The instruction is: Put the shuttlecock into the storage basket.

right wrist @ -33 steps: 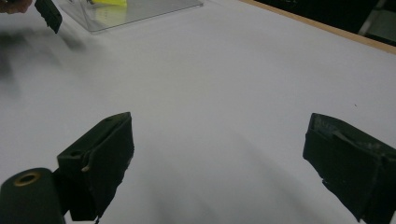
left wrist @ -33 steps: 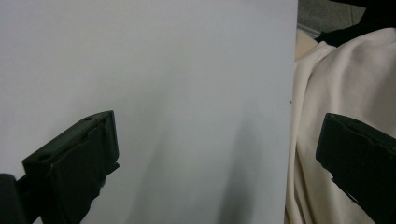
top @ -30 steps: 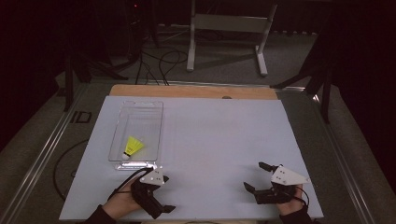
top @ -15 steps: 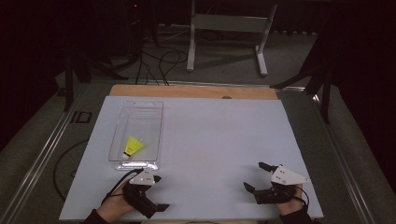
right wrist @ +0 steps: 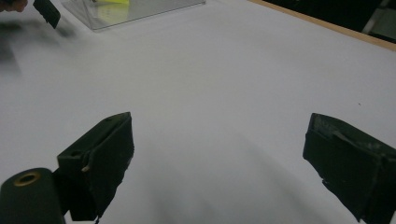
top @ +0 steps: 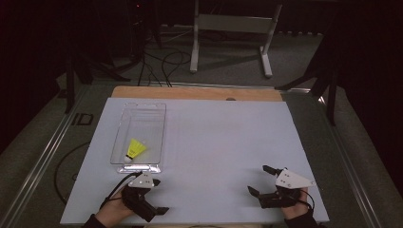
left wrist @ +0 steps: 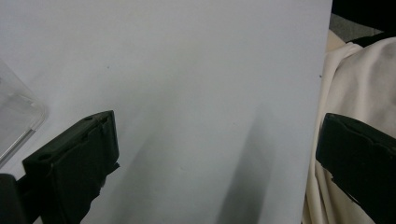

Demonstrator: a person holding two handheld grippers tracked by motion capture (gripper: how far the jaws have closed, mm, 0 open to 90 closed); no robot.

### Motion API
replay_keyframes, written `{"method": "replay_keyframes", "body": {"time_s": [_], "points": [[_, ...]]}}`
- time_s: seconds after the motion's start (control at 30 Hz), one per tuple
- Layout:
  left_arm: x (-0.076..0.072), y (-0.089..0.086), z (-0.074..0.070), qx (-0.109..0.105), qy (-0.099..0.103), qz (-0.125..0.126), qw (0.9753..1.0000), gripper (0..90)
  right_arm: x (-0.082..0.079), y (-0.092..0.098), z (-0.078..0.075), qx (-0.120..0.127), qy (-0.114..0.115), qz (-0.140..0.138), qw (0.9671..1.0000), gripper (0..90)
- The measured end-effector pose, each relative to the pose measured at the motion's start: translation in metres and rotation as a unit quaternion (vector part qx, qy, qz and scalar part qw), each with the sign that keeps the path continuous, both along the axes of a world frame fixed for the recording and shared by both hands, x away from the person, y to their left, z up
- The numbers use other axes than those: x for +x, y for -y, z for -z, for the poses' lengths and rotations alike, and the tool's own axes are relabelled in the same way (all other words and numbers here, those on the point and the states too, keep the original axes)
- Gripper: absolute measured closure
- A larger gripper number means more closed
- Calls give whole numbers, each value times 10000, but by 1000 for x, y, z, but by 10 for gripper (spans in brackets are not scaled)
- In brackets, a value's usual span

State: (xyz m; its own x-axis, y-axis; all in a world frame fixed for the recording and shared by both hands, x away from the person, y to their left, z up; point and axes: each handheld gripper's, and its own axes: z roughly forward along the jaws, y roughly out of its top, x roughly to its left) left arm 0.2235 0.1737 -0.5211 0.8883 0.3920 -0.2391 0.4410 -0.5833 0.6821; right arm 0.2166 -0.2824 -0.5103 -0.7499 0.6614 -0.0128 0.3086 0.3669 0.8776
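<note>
A yellow shuttlecock [top: 135, 148] lies in a clear plastic tray [top: 157, 123] on the left part of the white board [top: 223, 137]. Just in front of the tray's near end, my left gripper [top: 160, 195] is open, pointing right, with nothing between its fingers. The left gripper view has the tray's corner [left wrist: 18, 116] at its left and bare board between the jaws of the left gripper [left wrist: 217, 163]. My right gripper [top: 257, 179] rests open and empty near the front right, pointing left. In the right gripper view the right gripper [right wrist: 219, 158] faces the tray [right wrist: 140, 9] and the shuttlecock [right wrist: 112, 2].
A wooden strip [top: 190, 92] runs along the board's far edge. Beyond the table stand a metal frame [top: 228, 33] and cables [top: 157, 61] on the floor. Cream cloth [left wrist: 355, 84] hangs at the board's front edge, behind my left gripper's right jaw.
My left gripper has shifted slightly left along the front edge. The right gripper, the tray and the shuttlecock have stayed put.
</note>
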Motion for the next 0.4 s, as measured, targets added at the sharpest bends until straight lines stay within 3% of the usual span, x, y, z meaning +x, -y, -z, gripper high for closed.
{"method": "replay_keyframes", "body": {"time_s": [0.4], "points": [[2, -3, 0, -14, -9, -57, 10000, 2, 1, 0, 1, -9, 2, -10, 10000, 88]]}}
